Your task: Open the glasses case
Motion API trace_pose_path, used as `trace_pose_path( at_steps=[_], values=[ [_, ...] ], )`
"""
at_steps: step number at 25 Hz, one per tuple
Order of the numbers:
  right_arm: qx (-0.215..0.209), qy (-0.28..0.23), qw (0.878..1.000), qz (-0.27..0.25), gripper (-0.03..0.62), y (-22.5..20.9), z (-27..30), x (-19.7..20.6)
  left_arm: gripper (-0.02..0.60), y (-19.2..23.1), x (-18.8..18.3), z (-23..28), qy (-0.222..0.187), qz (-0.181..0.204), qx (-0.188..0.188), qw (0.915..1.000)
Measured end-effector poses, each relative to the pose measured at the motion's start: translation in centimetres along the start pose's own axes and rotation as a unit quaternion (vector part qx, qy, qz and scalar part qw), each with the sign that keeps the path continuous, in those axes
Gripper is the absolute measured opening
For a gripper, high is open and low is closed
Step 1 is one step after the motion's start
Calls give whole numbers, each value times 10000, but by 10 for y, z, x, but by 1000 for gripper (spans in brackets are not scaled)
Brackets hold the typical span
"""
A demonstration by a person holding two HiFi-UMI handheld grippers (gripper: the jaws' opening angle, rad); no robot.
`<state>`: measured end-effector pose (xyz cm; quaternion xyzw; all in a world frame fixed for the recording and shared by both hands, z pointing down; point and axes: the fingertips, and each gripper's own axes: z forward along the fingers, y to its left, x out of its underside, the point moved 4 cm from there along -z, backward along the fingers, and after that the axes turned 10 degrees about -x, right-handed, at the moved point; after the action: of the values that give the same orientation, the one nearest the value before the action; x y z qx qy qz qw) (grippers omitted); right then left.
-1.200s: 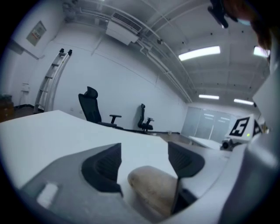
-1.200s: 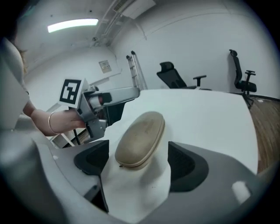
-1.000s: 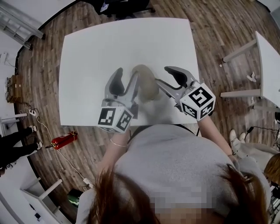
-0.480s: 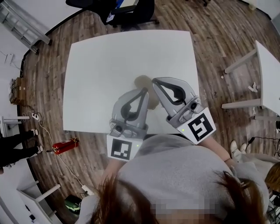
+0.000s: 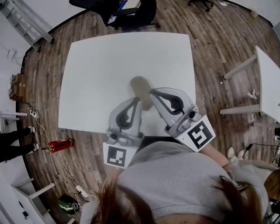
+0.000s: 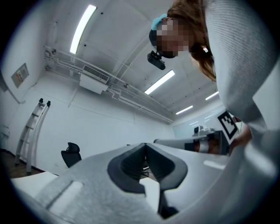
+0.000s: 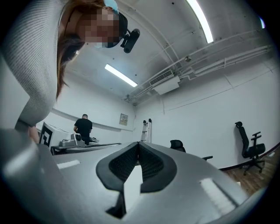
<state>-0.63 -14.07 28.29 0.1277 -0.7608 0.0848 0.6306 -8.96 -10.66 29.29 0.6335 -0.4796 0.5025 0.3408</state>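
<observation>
Only the head view shows the glasses case [image 5: 139,85], lying on the white table [image 5: 96,61] just ahead of both claw tips. The left claw [image 5: 137,100] and the right claw [image 5: 152,92] are each clenched on nothing. Their own views show only the room: a chair [image 6: 70,154] and a ladder [image 7: 145,130].

I see the glasses case [image 5: 139,85] lying near the middle of the surface [image 5: 96,61], with my left gripper [image 5: 137,100] and right gripper [image 5: 152,92] side by side at its near end, and a chair [image 5: 131,11] beyond the far edge.
</observation>
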Motion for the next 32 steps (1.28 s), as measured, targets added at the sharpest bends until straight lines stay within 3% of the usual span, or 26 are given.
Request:
trace_pose_path(
  at_steps=[8, 13, 17, 25, 32],
  values=[
    [-8, -34, 9998, 190, -4, 18, -15, -11, 3, 18, -12, -13, 280, -911, -542, 9940],
    [-86, -30, 9998, 170, -3, 44, -21, -11, 3, 1, -22, -44, 290, -919, -430, 9944],
    [-91, -51, 9999, 13, 2, 99, -35, -18, 3, -19, -34, -102, 365, -976, -385, 9938],
    [333, 71, 9994, -112, 1, 239, -77, -36, 3, -63, -75, -221, 485, -1054, -158, 9931],
    [559, 61, 9983, -149, 2, 297, -120, -54, 3, -111, -104, -263, 378, -1036, 108, 9938]
  ],
)
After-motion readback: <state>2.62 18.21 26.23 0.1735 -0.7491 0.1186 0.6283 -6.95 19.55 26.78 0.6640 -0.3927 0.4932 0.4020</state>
